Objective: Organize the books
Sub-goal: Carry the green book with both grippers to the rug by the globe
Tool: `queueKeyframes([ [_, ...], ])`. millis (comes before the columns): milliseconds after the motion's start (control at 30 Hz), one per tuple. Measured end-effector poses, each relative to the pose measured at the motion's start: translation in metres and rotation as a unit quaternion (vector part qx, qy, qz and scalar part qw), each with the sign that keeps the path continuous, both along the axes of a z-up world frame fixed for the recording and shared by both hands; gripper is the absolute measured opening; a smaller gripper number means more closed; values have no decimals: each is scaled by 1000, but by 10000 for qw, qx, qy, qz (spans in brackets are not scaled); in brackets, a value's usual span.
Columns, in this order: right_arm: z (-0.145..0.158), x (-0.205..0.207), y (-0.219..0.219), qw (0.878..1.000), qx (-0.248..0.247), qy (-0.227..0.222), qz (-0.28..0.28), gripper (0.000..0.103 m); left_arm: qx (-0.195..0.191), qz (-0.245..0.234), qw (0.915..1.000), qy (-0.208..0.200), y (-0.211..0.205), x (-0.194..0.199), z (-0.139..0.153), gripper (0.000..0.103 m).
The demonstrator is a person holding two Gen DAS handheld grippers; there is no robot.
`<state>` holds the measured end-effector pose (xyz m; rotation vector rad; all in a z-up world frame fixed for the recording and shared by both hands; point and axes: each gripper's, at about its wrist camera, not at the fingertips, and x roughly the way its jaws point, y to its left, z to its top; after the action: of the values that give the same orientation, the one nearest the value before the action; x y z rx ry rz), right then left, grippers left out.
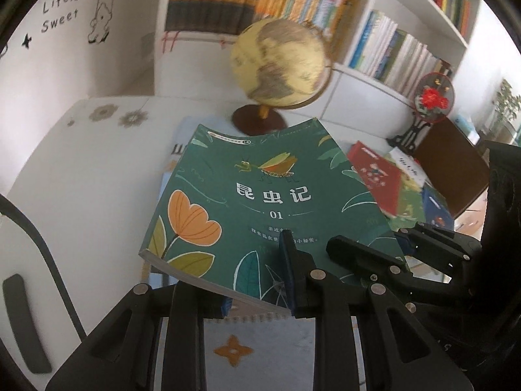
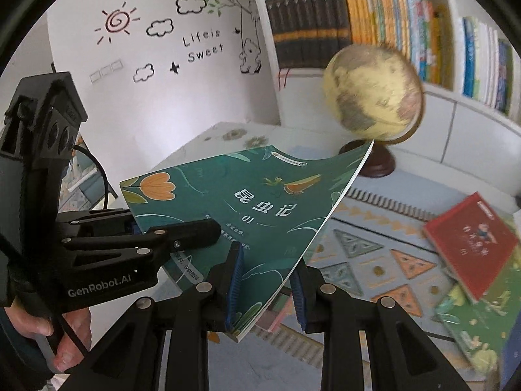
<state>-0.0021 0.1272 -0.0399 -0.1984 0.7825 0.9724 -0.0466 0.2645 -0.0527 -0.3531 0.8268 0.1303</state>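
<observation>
A green paperback [image 1: 247, 195] with an orange flower and a grasshopper on its cover hangs tilted above the table, held from two sides. My left gripper [image 1: 257, 286] is shut on its near edge, one blue pad on the cover and one beneath. My right gripper [image 1: 368, 239] clamps the book's right edge. In the right wrist view the same book [image 2: 260, 202] has its near corner pinched in my right gripper [image 2: 265, 290], and my left gripper [image 2: 195, 234] grips it from the left, with a person's hand [image 2: 65, 332] on the handle.
A globe [image 1: 280, 65] on a brown foot stands just behind the book. Loose books lie to the right on a patterned mat [image 2: 368, 254]: a red one [image 2: 469, 244], a green one [image 2: 478, 322], a blue one [image 1: 436, 208]. White shelves [image 1: 400, 52] full of books line the back.
</observation>
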Motion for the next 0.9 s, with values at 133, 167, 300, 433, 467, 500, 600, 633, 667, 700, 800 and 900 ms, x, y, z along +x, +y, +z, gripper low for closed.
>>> queueKeyframes([
  [133, -22, 14, 18, 9997, -40, 243, -58, 26, 13, 88, 9999, 97, 14, 5, -24, 22],
  [167, -29, 17, 23, 9994, -58, 320, -71, 26, 6, 101, 9999, 116, 15, 4, -28, 22],
  [300, -52, 26, 31, 9983, -123, 547, -130, 26, -155, 84, 9995, 243, 23, 9, -47, 22],
  [433, -68, 32, 32, 9973, -161, 702, -167, 26, -247, 45, 9992, 315, 24, 9, -60, 22],
  [467, -72, 34, 32, 9969, -182, 754, -149, 26, -292, 62, 9990, 334, 25, 9, -63, 22],
  [500, -75, 35, 32, 9966, -191, 793, -139, 26, -362, 72, 9987, 357, 25, 8, -66, 22],
  [600, -85, 38, 33, 9955, -223, 919, -83, 26, -419, 99, 9981, 438, 27, 5, -74, 24],
  [633, -87, 38, 33, 9952, -240, 949, -69, 26, -429, 103, 9978, 498, 27, 3, -78, 24],
  [667, -91, 39, 34, 9948, -275, 984, -30, 26, -441, 102, 9976, 522, 27, 2, -80, 24],
  [700, -95, 39, 36, 9946, -328, 984, 11, 26, -451, 103, 9974, 553, 26, -1, -82, 24],
  [800, -101, 36, 40, 9945, -472, 932, 84, 26, -514, 85, 9964, 672, 26, -4, -91, 24],
  [900, -109, 35, 42, 9932, -547, 1022, 82, 26, -702, 126, 9947, 747, 31, -4, -98, 25],
])
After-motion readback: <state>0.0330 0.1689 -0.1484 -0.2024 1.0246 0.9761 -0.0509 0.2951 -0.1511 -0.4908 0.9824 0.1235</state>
